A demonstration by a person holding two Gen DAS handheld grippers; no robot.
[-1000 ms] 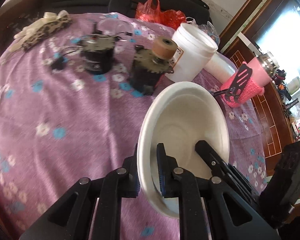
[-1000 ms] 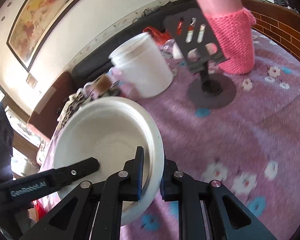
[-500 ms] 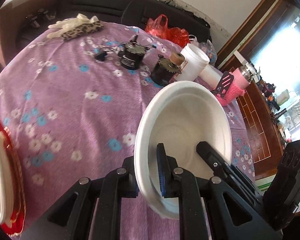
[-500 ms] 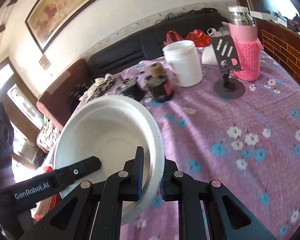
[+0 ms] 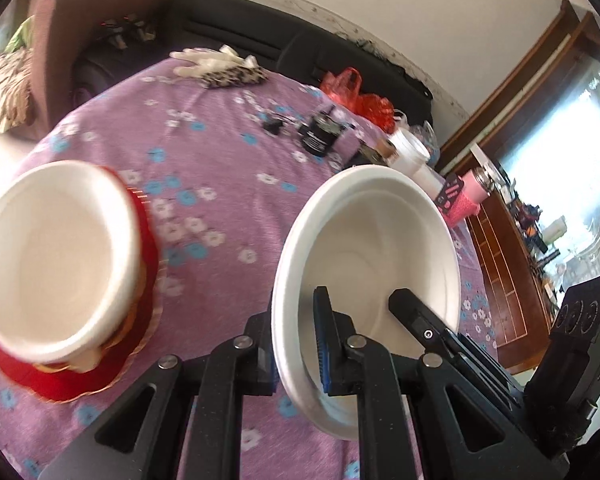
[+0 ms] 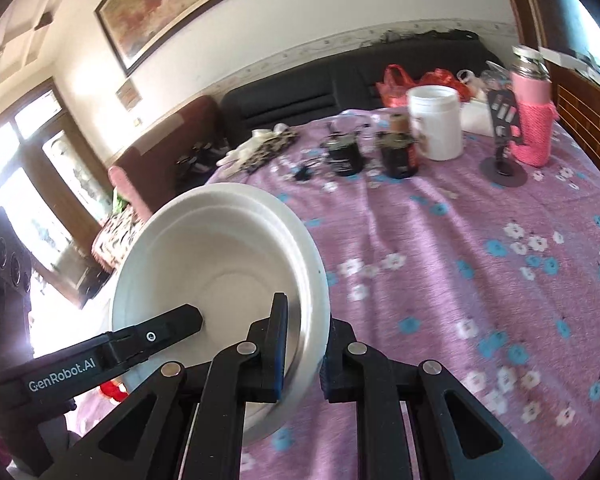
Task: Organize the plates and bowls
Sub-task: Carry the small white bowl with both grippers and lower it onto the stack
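Carrying 1 white bowl (image 5: 374, 264) with both grippers at once. Left gripper (image 5: 296, 344) is clamped nearly shut on the bowl's near-left rim, 1 pad inside the wall, 1 outside. Right gripper (image 6: 302, 342) pinches the opposite rim the same way, jaws almost closed on the thin wall. Bowl is off the purple floral tablecloth (image 5: 220, 152), tilted, mouth facing the cameras; looks like 2 rims nested, can't confirm.

Target, judged from the task: the stack at left in the left wrist view, a white bowl (image 5: 56, 256) sitting on a red plate (image 5: 140, 312). Held bowl is beside it, not over it yet, clearly apart.

Doing this step well:
- Move both hands together, same pace. Any spread or squeeze between them likely flexes the thin rim and pops 1 grip.
- Level the bowl before lowering; tilted as it is, it would catch the stacked bowl's rim.
- Centre over the stacked bowl, then come straight down so it nests.
- Release only once it is seated, both sides close together, so it doesn't tip.
- Pull the inner fingers up and out without dragging the wall.

Risk: stack looks light and sits near the table edge, a sideways nudge could shove it off. Clutter at the far side, white jar (image 6: 436, 126) and pink flask (image 6: 534, 120), is well away, no issue.
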